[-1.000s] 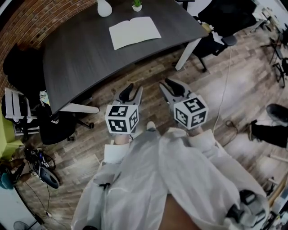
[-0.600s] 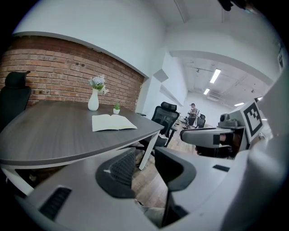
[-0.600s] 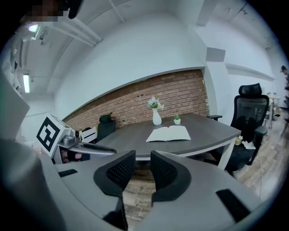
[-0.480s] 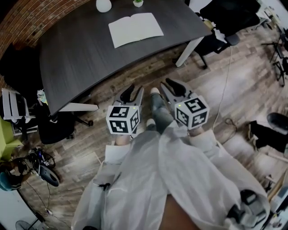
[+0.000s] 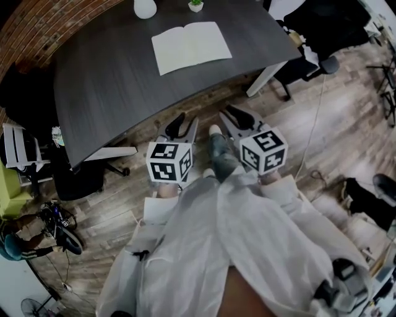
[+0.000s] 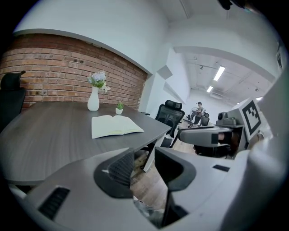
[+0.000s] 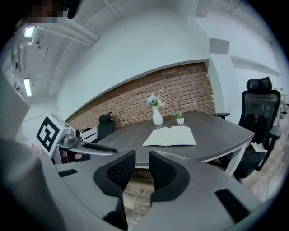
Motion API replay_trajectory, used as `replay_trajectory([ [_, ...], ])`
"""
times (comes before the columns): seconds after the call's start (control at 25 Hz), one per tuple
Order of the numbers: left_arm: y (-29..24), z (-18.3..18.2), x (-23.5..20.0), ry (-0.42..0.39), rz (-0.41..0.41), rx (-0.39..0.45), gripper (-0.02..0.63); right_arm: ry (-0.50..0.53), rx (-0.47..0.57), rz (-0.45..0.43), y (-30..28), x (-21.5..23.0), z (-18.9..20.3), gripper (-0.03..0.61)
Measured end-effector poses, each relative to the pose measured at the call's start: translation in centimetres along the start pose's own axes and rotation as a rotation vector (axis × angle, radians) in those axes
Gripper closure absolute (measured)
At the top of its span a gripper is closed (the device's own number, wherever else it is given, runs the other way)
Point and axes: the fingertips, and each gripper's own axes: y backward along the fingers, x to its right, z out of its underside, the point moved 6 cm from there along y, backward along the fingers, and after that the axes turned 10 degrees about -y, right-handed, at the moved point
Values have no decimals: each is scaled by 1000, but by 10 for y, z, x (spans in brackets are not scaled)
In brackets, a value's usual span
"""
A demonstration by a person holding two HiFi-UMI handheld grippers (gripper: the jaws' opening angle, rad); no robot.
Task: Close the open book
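Book (image 5: pixel 192 47) lies open on the far tabletop (image 5: pixel 111 86), well apart from me. My left tool (image 5: pixel 184 125) and right tool (image 5: pixel 230 117) are narrowly parted and empty, as the approach is not yet made.

One counter (image 5: pixel 111 86). On it lie one open book (image 5: pixel 191 47), one white vase (image 5: pixel 145 7) and one small potted plant (image 5: pixel 195 5): three things in all. Two grippers are in view, the left gripper (image 5: pixel 185 122) and the right gripper (image 5: pixel 228 116), each with one marker cube, two cubes together. The head view shows two black chairs, one (image 5: pixel 77 176) at the counter's left end and one (image 5: pixel 306 59) at its right corner. One person (image 6: pixel 198 110) is far off in the left gripper view.
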Motion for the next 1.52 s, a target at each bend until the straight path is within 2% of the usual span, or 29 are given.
replay_trajectory([
  [0.44,-83,-62,-54,10,-47,-36,489,16,-51,-54,-74,71,-71,495],
  [0.84,-142,-106,-93,30,-99,-30,489,46,-58,-128,-135,117,-128,495],
  [1.12,-167,-123,-103,47,-123,-16,489,75,-75,-177,-156,134,-143,495],
  [1.52,-175,-121,-103,67,-139,-34,489,35,-65,-181,-154,152,-144,495],
])
